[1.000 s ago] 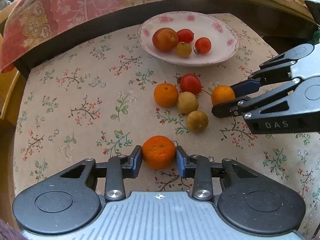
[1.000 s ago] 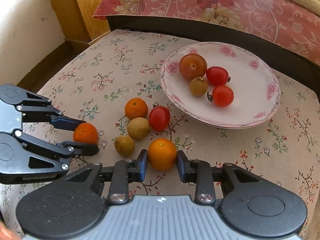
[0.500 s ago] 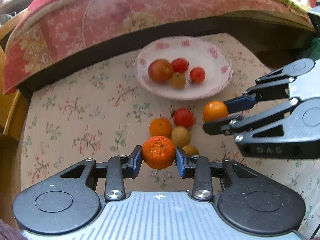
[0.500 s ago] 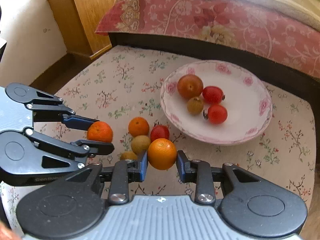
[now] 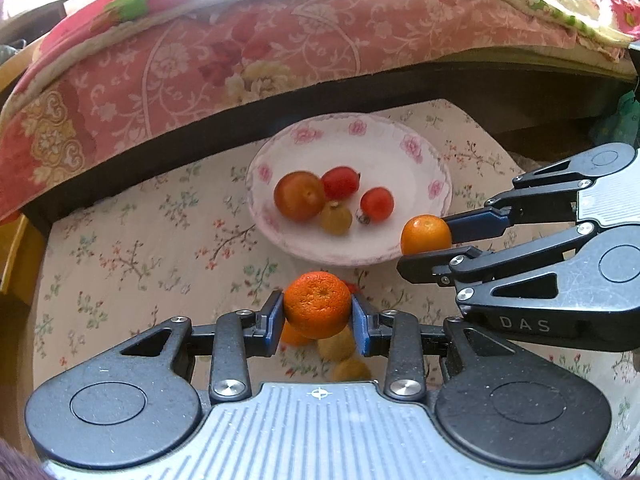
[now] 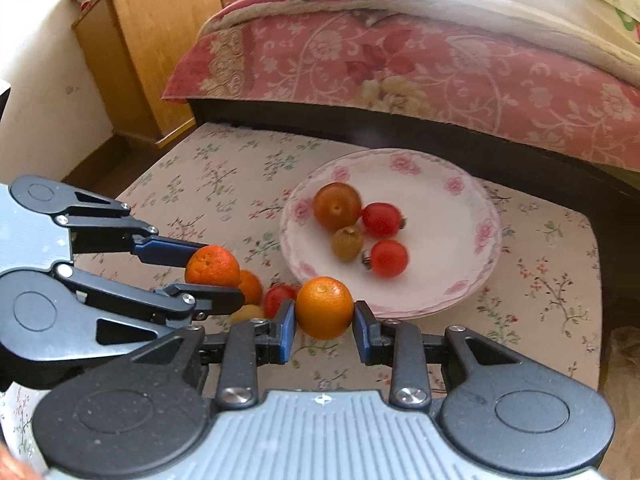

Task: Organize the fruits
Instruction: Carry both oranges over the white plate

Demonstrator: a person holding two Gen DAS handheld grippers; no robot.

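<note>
My left gripper (image 5: 318, 314) is shut on a rough orange mandarin (image 5: 317, 305), held in the air above the loose fruit; it also shows in the right wrist view (image 6: 212, 266). My right gripper (image 6: 325, 320) is shut on a smooth orange (image 6: 325, 307), held just in front of the plate's near rim; the left wrist view shows this orange (image 5: 425, 235) too. The white floral plate (image 6: 452, 216) holds a large red-orange fruit (image 6: 337, 206), two red tomatoes and a small brown fruit (image 6: 347, 243).
Under the grippers an orange (image 6: 250, 286), a red tomato (image 6: 277, 297) and brown fruits (image 5: 337, 346) lie on the floral tablecloth (image 6: 216, 176). A bed with a pink quilt (image 6: 400, 60) runs behind the table. A wooden cabinet (image 6: 140, 52) stands at the left.
Both grippers have lifted their oranges off the cloth and risen, moving toward the plate. The loose fruit on the cloth has not moved.
</note>
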